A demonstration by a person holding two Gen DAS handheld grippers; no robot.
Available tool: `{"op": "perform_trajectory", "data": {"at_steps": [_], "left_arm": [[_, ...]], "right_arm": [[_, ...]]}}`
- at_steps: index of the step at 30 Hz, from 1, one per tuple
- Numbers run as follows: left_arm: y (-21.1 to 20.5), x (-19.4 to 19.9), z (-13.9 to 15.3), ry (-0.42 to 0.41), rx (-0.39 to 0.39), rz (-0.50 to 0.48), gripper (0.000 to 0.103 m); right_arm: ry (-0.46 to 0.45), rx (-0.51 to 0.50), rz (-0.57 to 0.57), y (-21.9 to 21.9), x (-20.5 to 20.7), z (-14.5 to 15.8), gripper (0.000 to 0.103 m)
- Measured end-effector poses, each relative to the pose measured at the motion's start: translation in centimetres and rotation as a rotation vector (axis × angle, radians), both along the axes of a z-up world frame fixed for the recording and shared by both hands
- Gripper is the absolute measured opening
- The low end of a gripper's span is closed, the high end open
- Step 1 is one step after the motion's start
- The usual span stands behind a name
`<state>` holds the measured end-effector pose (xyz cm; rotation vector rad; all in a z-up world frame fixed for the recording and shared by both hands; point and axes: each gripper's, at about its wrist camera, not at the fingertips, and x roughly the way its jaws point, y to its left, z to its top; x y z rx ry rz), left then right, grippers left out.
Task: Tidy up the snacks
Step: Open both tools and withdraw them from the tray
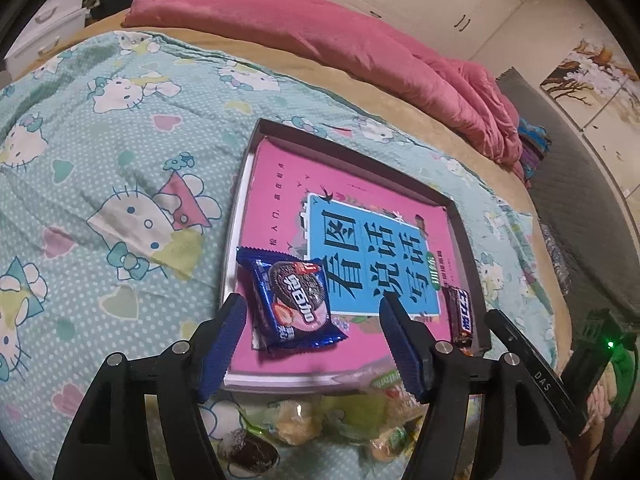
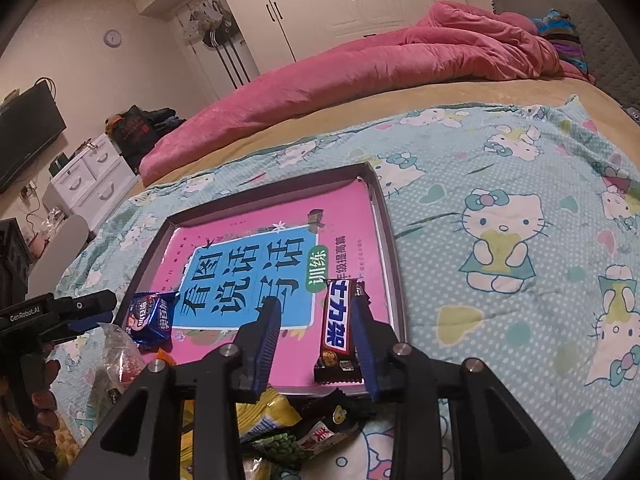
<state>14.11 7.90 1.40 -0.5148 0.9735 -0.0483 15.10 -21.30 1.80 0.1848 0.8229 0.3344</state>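
A dark-rimmed tray (image 1: 352, 152) lies on the bed with a pink book (image 1: 360, 248) inside it. A blue Oreo packet (image 1: 296, 300) rests on the book at the tray's near left corner. My left gripper (image 1: 313, 306) stands open around it, and the pads do not touch the wrapper. A brown Snickers bar (image 2: 338, 320) lies along the right side of the tray (image 2: 260, 188). My right gripper (image 2: 316, 300) is open over it: the bar sits close against the right finger, well apart from the left one.
A heap of loose snack packets (image 2: 280, 420) lies on the Hello Kitty blanket (image 2: 500, 220) just in front of the tray, under both grippers. A pink duvet (image 2: 400, 60) is bunched along the far side of the bed. A hand (image 2: 44, 400) holds the left gripper's handle.
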Motion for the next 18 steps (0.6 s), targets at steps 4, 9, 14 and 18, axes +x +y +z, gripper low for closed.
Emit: {"op": "perform_trajectory", "data": {"at_steps": [4, 9, 14, 18], "left_arm": [[0.0, -0.4, 0.5, -0.011, -0.007, -0.010, 0.071], [-0.1, -0.9, 1.3, -0.024, -0.022, -0.024, 0.073], [-0.1, -1.1, 1.7, -0.031, -0.045, -0.042, 0.073], [-0.3, -1.3, 1.7, -0.028, -0.058, -0.056, 0.073]], "right_arm": [[-0.014, 0.002, 0.010, 0.0, -0.4, 0.5, 0.043], [-0.030, -0.003, 0.022, 0.2, -0.9, 1.0, 0.043], [-0.053, 0.003, 0.048, 0.5, -1.7, 1.7, 0.050], [-0.076, -0.005, 0.083, 1.0, -2.3, 2.3, 0.052]]}}
